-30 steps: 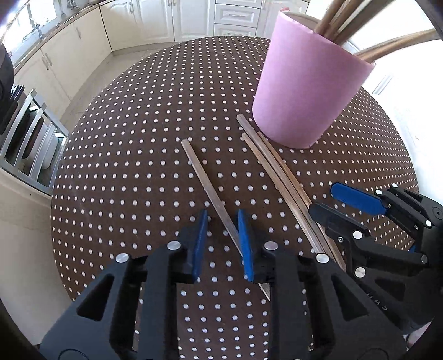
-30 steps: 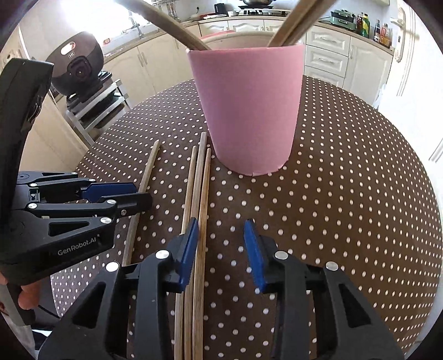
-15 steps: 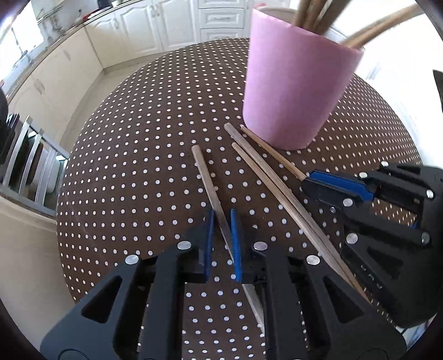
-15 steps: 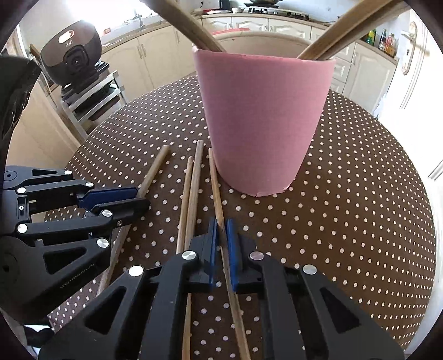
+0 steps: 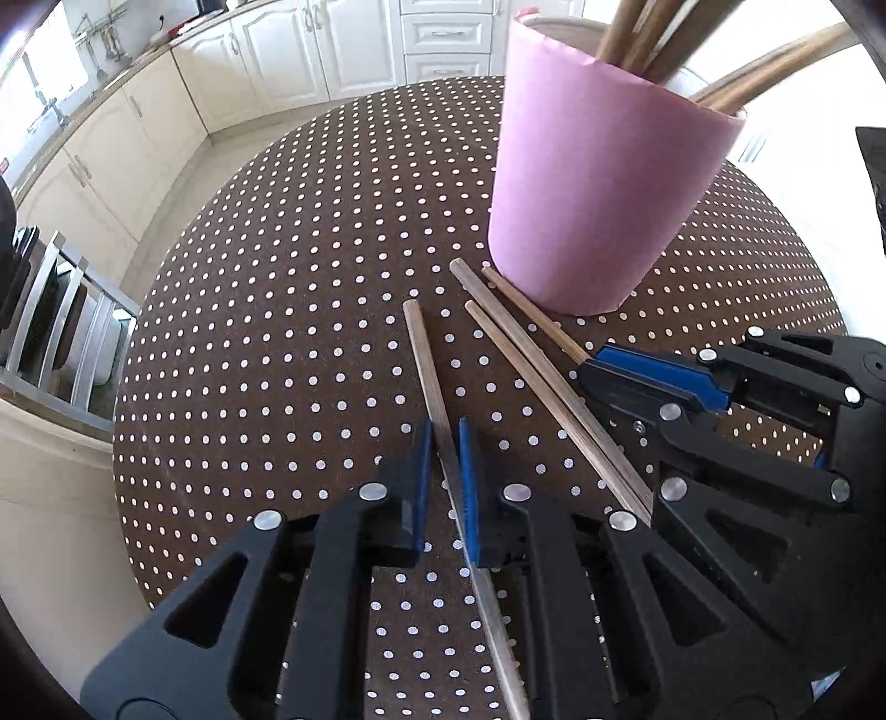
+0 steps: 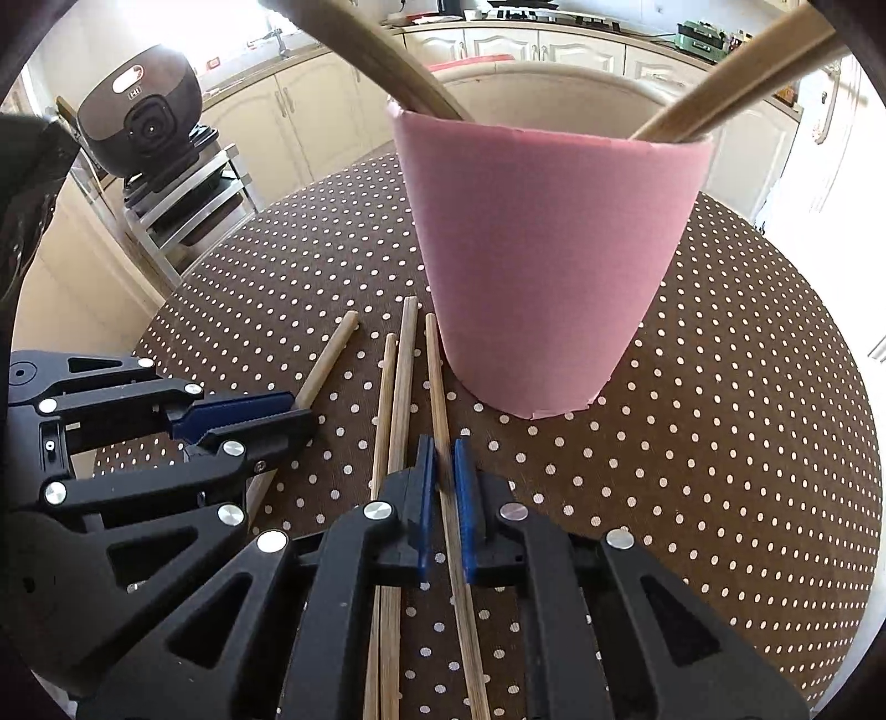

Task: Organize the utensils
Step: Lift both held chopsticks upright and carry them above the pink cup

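A pink cup (image 5: 598,188) (image 6: 542,266) stands on the round brown dotted table (image 5: 288,310) and holds several wooden utensils. My left gripper (image 5: 441,443) is shut on a lone wooden chopstick (image 5: 423,354) that lies left of the others; it also shows in the right wrist view (image 6: 326,365). My right gripper (image 6: 440,459) is shut on the chopstick nearest the cup (image 6: 434,365), also seen in the left wrist view (image 5: 526,315). Two more chopsticks (image 5: 515,354) (image 6: 396,382) lie side by side between them.
The table edge (image 5: 119,443) drops off on the left to a metal rack (image 5: 61,327) with dishes. A dark round appliance (image 6: 141,122) sits on a shelf beyond the table. White kitchen cabinets (image 5: 310,50) line the back.
Both grippers went from open to shut, each closing on a chopstick. Both moved forward toward the cup, and the right one's chopstick has shifted apart from the other two.
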Available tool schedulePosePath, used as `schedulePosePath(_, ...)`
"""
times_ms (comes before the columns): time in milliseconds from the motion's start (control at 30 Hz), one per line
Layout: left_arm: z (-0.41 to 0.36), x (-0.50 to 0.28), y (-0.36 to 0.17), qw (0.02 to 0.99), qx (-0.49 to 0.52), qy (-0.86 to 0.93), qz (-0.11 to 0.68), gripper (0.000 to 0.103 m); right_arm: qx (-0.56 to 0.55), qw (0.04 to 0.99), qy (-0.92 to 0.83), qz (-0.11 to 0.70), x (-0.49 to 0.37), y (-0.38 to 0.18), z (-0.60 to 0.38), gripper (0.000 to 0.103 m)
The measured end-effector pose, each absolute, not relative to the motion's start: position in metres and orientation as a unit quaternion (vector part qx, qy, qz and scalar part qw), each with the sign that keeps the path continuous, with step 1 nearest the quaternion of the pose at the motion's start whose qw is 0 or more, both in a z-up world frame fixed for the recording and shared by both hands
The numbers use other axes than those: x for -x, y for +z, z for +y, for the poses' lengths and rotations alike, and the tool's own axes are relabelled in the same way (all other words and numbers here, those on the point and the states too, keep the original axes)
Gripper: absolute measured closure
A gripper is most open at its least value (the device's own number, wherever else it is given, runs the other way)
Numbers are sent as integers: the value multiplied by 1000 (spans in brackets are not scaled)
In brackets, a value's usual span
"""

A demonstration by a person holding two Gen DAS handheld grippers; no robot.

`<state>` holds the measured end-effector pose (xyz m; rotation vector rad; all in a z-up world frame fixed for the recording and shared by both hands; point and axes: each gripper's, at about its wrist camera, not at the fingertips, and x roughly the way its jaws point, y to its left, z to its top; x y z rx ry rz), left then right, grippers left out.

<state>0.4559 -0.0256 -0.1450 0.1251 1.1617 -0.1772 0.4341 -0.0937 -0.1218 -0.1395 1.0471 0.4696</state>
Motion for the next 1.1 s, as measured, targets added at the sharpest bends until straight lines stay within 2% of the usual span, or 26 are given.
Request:
schedulePosePath(233,-19,-423,-133,843,-35,-103,526,97,49,845,235,478,-417,-108,-104,98)
schedulePosePath(433,-6,-389,-97,865,-14,-119,487,97,43,859,256,441,-388,-71,-112,98)
schedulePosePath(867,5,-302,-13,929,29,-142,341,97,33,911,260,317,-324,4,-134,99)
schedulePosePath(1100,7,-283,4,945,33,-144,293,97,25,929,254,269,-308,22,-145,99)
